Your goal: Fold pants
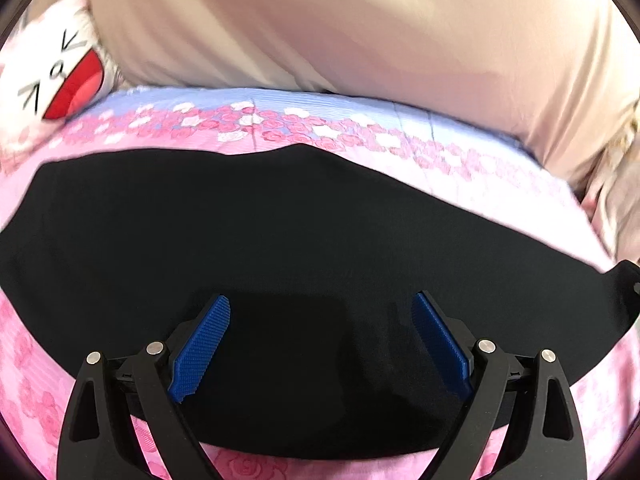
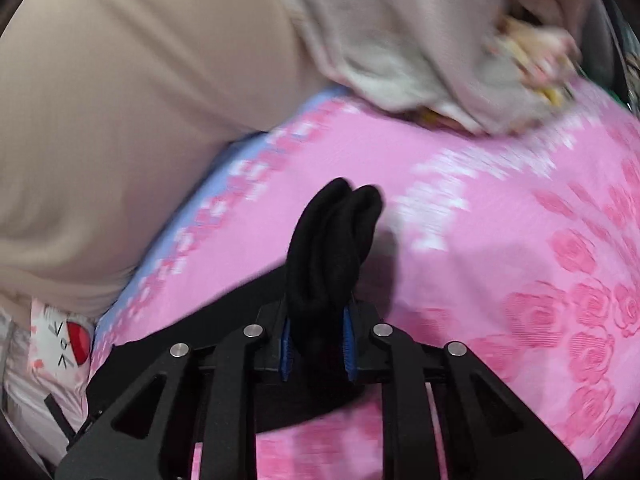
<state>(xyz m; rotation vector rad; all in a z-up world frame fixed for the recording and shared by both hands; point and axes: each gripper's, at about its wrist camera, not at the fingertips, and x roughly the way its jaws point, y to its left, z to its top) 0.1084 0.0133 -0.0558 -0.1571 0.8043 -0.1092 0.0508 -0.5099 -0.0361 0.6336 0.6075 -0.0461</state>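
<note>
Black fabric is the whole job here: the pants [image 1: 280, 232] lie spread flat across a pink rose-print bedsheet [image 1: 24, 360], with one bunched end lifted off it. In the right wrist view the right gripper [image 2: 318, 334] is clamped on that bunched end, its blue pads [image 2: 350, 336] pressed in from both sides and a double hump of cloth poking up past the fingertips. Pinching several layers together like this looks meant to carry the end over in one piece, so the fold stays even. The left gripper [image 1: 322, 344] hangs over the broad flat part of the pants with its jaws wide apart and nothing between them, the blue pads clear of the cloth; I judge it is placed there to pin or catch the near edge once the fold comes across. A beige pillow [image 1: 360, 40] lies along the far side of the sheet, beside a white cushion with a cartoon face [image 1: 64, 76], and a greyish heap of cloth [image 2: 420, 40] lies further off, all clear of the folding space.
</note>
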